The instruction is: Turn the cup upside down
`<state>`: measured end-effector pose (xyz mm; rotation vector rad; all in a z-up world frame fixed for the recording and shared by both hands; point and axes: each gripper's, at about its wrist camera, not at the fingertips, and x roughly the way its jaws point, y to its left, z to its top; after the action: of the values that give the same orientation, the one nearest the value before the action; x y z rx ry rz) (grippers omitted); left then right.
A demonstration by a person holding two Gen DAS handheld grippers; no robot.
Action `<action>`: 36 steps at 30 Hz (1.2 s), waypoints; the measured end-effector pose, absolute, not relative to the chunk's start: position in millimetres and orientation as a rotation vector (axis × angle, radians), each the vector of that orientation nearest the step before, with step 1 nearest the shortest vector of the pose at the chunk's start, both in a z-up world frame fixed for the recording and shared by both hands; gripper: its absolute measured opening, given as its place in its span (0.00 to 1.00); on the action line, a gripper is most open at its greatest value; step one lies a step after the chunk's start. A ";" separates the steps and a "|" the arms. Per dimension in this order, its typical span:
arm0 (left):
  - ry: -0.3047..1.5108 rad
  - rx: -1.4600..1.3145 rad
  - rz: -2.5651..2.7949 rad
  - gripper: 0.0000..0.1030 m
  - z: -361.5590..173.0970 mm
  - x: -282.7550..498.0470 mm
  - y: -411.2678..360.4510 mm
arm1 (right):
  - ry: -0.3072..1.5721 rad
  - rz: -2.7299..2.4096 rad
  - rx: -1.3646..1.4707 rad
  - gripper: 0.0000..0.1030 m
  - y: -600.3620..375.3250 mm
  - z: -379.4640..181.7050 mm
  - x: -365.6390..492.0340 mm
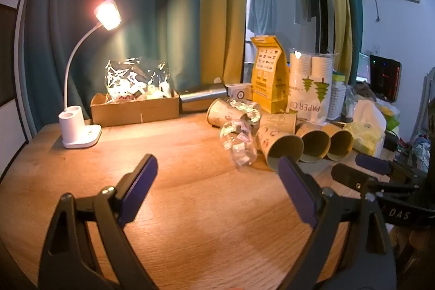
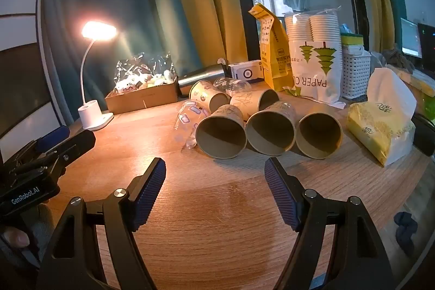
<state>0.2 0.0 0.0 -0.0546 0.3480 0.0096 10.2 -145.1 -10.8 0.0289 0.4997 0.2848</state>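
Several brown paper cups lie on their sides on the wooden table (image 2: 217,208), mouths toward me: a left cup (image 2: 221,131), a middle cup (image 2: 270,128) and a right cup (image 2: 318,135), with more behind them. A clear plastic cup (image 2: 187,124) lies on its side left of them; it also shows in the left wrist view (image 1: 239,144), beside a paper cup (image 1: 281,146). My left gripper (image 1: 217,167) is open and empty, short of the cups. My right gripper (image 2: 214,170) is open and empty, just in front of the left cup.
A lit white desk lamp (image 1: 78,127) stands at the back left, next to a cardboard box (image 1: 133,106) of wrapped items. A yellow bag (image 2: 272,53), a sleeve of paper cups (image 2: 315,59), a white basket (image 2: 354,72) and a tissue pack (image 2: 380,124) crowd the back right.
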 end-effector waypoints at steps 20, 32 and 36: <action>0.347 -0.055 0.009 0.89 0.0 0.1 0.9 | 0.501 0.284 0.029 0.76 -144.9 -10.9 9.8; 0.348 -0.055 0.010 0.89 0.0 0.1 0.9 | 0.499 0.284 0.030 0.76 -145.0 -11.2 9.1; 0.347 -0.056 0.009 0.89 0.0 0.0 1.4 | 0.499 0.284 0.029 0.76 -144.9 -10.8 9.4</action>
<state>0.0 1.4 0.0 -0.0560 0.3469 0.0095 9.4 -144.9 -10.8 0.0290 0.4988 0.2840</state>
